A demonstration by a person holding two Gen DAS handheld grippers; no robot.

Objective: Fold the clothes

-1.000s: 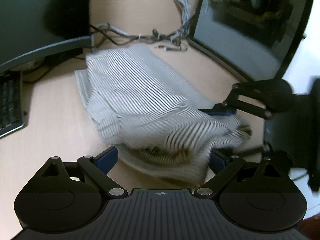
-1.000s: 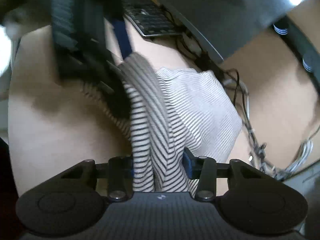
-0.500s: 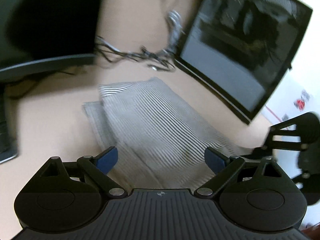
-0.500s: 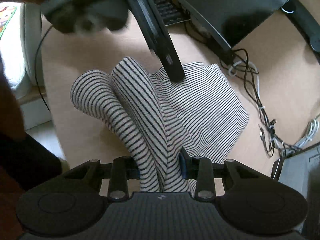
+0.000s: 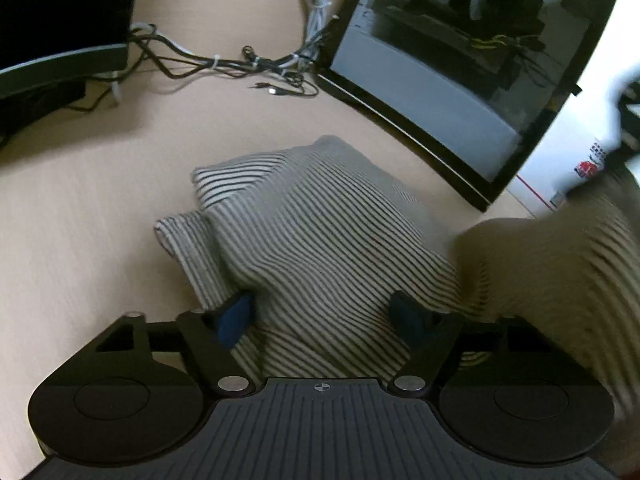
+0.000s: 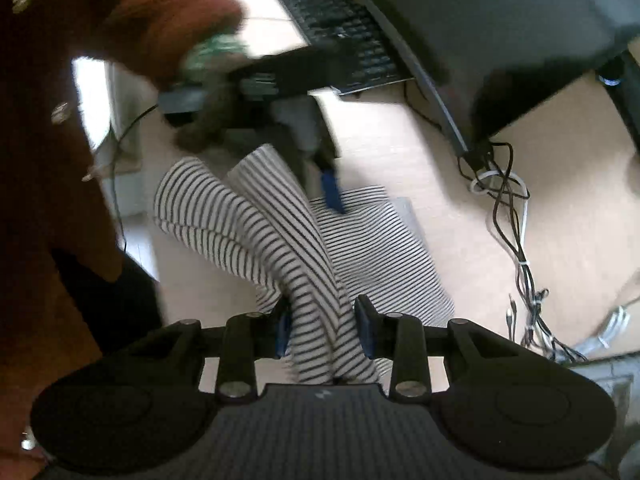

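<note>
A black-and-white striped garment (image 5: 316,240) lies bunched on the light wooden desk (image 5: 80,220). My left gripper (image 5: 324,316) is open, its blue pads on either side of a fold of the cloth, low over it. My right gripper (image 6: 322,328) is shut on a thick roll of the same garment (image 6: 296,264) and holds it lifted above the desk. In the right wrist view the left gripper (image 6: 320,160) reaches down over the cloth, one blue pad (image 6: 332,192) showing.
A dark monitor (image 5: 460,60) stands at the right, another monitor (image 5: 60,20) at the left. Tangled cables (image 5: 240,64) lie along the back. A keyboard (image 6: 344,40) sits beyond the cloth. The person's red-brown sleeve (image 6: 60,120) fills the left.
My left gripper let go, lifted away, then came back down over the cloth with its jaws spread. My right gripper has kept its hold and raised the roll higher.
</note>
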